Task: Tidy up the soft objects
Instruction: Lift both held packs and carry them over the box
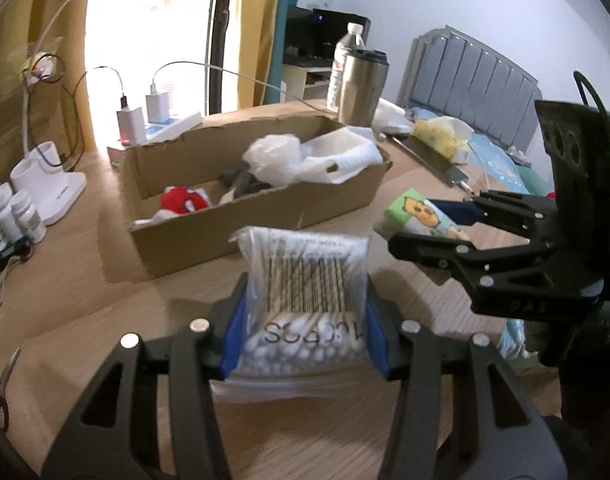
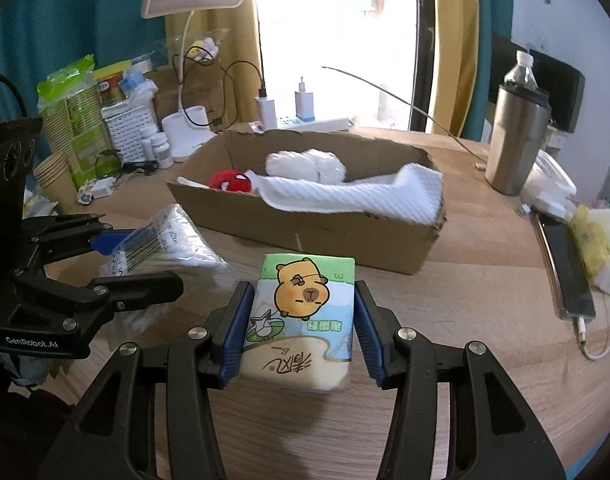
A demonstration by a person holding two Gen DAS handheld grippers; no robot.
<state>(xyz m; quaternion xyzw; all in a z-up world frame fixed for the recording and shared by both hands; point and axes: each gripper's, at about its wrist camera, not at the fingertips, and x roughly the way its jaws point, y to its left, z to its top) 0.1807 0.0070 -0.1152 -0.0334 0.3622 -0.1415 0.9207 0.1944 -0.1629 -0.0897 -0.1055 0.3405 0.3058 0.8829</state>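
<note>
My left gripper (image 1: 305, 320) is shut on a clear bag of cotton swabs (image 1: 305, 280), held just in front of the cardboard box (image 1: 209, 232). It also shows in the right wrist view (image 2: 161, 236). My right gripper (image 2: 303, 312) is shut on a tissue pack with a cartoon capybara (image 2: 303, 312), also seen in the left wrist view (image 1: 417, 212). The cardboard box (image 2: 345, 240) holds a red plush (image 2: 231, 180), a white towel (image 2: 365, 196) and a white plastic bundle (image 2: 305, 166).
A steel tumbler (image 2: 515, 140) and water bottle (image 2: 523, 68) stand at the back right. A phone (image 2: 567, 268) and yellow packet (image 2: 597, 240) lie at the right. A lamp base (image 2: 187, 136), chargers (image 2: 265, 110), pill bottles (image 2: 161, 148), paper cups (image 2: 57, 180) and scissors (image 1: 1, 392) are at the left.
</note>
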